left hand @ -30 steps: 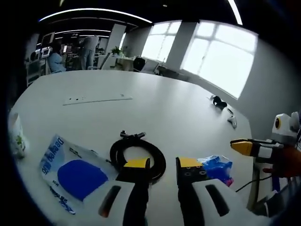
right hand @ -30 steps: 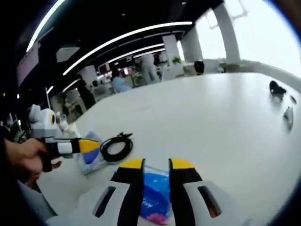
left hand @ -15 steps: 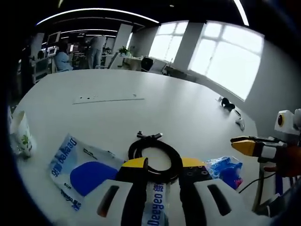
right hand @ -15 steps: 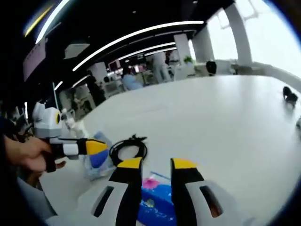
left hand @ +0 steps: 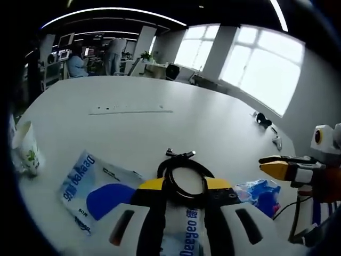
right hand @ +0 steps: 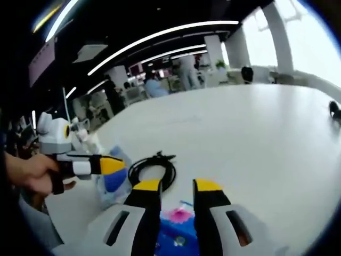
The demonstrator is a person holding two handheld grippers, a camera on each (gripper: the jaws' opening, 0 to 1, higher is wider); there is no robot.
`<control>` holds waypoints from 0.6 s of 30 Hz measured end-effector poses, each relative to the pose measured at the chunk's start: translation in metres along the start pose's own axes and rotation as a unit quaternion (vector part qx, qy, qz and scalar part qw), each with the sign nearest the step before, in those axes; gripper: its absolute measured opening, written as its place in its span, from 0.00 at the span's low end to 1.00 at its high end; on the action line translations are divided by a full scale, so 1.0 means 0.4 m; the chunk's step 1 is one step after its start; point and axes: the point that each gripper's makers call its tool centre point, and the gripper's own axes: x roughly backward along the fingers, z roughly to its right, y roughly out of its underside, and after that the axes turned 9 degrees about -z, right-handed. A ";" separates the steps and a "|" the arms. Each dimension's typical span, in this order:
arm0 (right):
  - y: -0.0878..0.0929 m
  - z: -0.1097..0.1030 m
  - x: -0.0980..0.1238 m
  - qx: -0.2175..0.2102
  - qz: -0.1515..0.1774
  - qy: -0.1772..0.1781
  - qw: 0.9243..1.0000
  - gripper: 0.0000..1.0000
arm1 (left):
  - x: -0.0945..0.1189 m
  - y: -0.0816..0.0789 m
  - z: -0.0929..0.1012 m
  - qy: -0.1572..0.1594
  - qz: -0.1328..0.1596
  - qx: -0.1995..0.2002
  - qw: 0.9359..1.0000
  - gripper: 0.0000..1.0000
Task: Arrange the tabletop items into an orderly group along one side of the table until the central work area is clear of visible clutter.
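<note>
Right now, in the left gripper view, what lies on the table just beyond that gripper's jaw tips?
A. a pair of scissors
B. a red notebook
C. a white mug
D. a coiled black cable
D: a coiled black cable lies just past the yellow tips of the left gripper, with a blue-and-white packet beside it.

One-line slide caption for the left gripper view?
Open left tongs hover over a coiled black cable on the white table.

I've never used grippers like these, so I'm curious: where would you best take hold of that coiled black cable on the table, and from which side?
Probably across the coil's near rim, coming down from above with the left gripper, already close. The cable lies flat on the white table as a bundled loop, so one jaw inside the ring and one outside should pinch all strands. Avoid the plug ends at the far side.
</note>
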 end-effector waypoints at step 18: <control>-0.022 -0.044 -0.081 -0.008 -0.011 -0.018 1.000 0.21 | -0.021 -0.006 -0.034 -0.011 -0.005 0.002 1.000 0.26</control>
